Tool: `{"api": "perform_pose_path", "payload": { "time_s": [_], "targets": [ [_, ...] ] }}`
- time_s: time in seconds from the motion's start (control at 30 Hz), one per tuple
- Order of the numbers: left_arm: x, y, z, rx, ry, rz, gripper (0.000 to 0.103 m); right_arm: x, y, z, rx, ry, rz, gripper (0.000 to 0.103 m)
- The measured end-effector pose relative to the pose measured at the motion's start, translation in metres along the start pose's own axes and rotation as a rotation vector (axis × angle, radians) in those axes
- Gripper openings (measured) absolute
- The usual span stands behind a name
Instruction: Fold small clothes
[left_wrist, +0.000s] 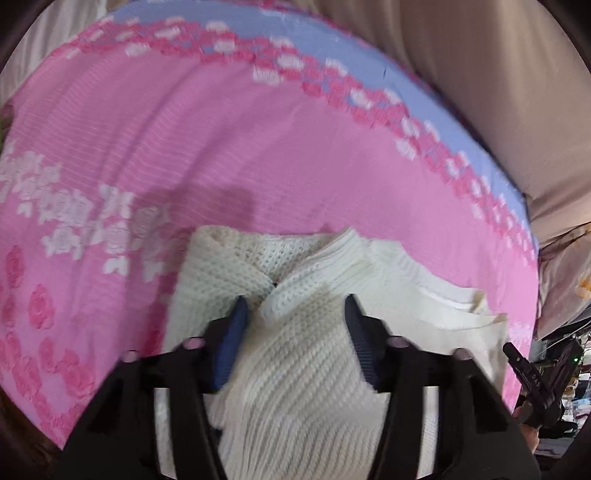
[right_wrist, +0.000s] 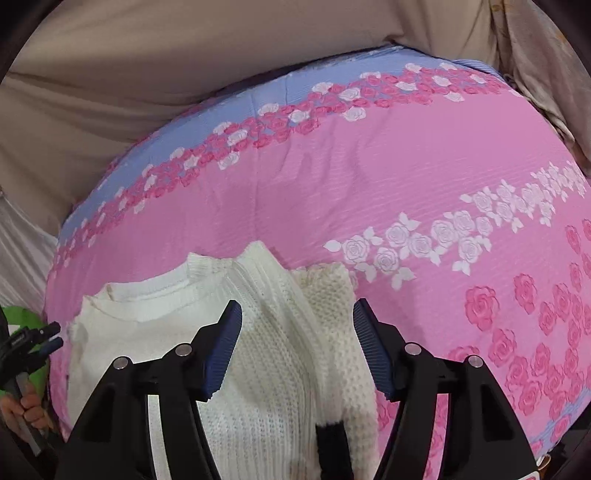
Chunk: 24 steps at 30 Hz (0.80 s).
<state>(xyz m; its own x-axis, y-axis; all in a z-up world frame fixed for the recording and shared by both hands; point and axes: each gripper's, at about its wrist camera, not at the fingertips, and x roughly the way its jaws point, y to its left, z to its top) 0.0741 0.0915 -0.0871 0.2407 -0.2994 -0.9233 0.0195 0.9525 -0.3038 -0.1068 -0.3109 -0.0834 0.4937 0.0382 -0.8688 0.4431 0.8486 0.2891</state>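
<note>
Both grippers — left gripper (left_wrist: 295, 317), right gripper (right_wrist: 297, 325) — hover wide-open, empty, over the white knit sweater (right_wrist: 266, 369) (partly folded, seemingly); next, pinch an edge.

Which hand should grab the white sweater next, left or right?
Probably the left. The left gripper hovers with open jaws straddling a raised fold of the white sweater. The right gripper, also open, looks farther above it.

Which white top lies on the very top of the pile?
The chunky ribbed knit, draped across the middle. The smooth round-neck top and the bumpy cream knit peek out beneath it.
</note>
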Motion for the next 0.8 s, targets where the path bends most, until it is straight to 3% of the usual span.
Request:
{"api": "perform_pose_path", "payload": {
  "time_s": [0.03, 0.07, 0.13, 0.23, 0.3, 0.37, 0.47, 0.53, 0.57, 0.6, 0.7, 0.8],
  "targets": [
    [0.004, 0.002, 0.0, 0.005, 0.013, 0.019, 0.007, 0.011, 0.002, 0.001, -0.006, 0.022, 0.001, 0.047],
    [0.001, 0.004, 0.001, -0.006, 0.003, 0.023, 0.008, 0.021, 0.004, 0.002, -0.013, 0.039, 0.016, 0.006],
    [-0.009, 0.011, 0.003, -0.024, -0.035, 0.045, 0.008, 0.022, 0.009, 0.006, -0.005, 0.043, 0.033, 0.008],
    [0.001, 0.024, 0.009, -0.038, -0.019, 0.105, 0.007, -0.003, 0.012, 0.016, -0.005, -0.062, 0.032, 0.007],
    [0.0, 0.031, 0.011, -0.067, -0.017, 0.073, 0.008, 0.022, 0.001, 0.02, 0.001, 0.012, -0.023, 0.007],
    [-0.012, 0.03, 0.011, -0.081, -0.018, 0.046, 0.01, 0.044, -0.011, 0.02, 0.026, 0.077, -0.019, 0.007],
    [-0.054, 0.018, 0.0, -0.047, -0.093, 0.034, 0.01, 0.013, -0.006, 0.022, 0.079, 0.024, 0.001, 0.019],
    [-0.071, 0.004, -0.013, 0.006, -0.108, 0.019, 0.015, -0.022, 0.015, 0.016, 0.014, -0.046, 0.006, 0.019],
    [-0.073, -0.006, -0.022, 0.042, -0.099, 0.012, 0.023, -0.035, 0.031, 0.01, -0.042, -0.051, 0.027, 0.019],
    [-0.069, -0.014, -0.029, 0.072, -0.08, 0.013, 0.03, -0.04, 0.044, 0.005, -0.083, -0.041, 0.05, 0.019],
    [-0.027, -0.038, -0.056, 0.182, 0.018, 0.095, 0.031, -0.024, 0.107, -0.035, -0.274, 0.086, 0.145, 0.013],
    [-0.018, -0.034, -0.064, 0.155, 0.042, 0.099, 0.03, 0.031, 0.144, -0.075, -0.389, 0.209, 0.103, 0.011]
  ]
}}
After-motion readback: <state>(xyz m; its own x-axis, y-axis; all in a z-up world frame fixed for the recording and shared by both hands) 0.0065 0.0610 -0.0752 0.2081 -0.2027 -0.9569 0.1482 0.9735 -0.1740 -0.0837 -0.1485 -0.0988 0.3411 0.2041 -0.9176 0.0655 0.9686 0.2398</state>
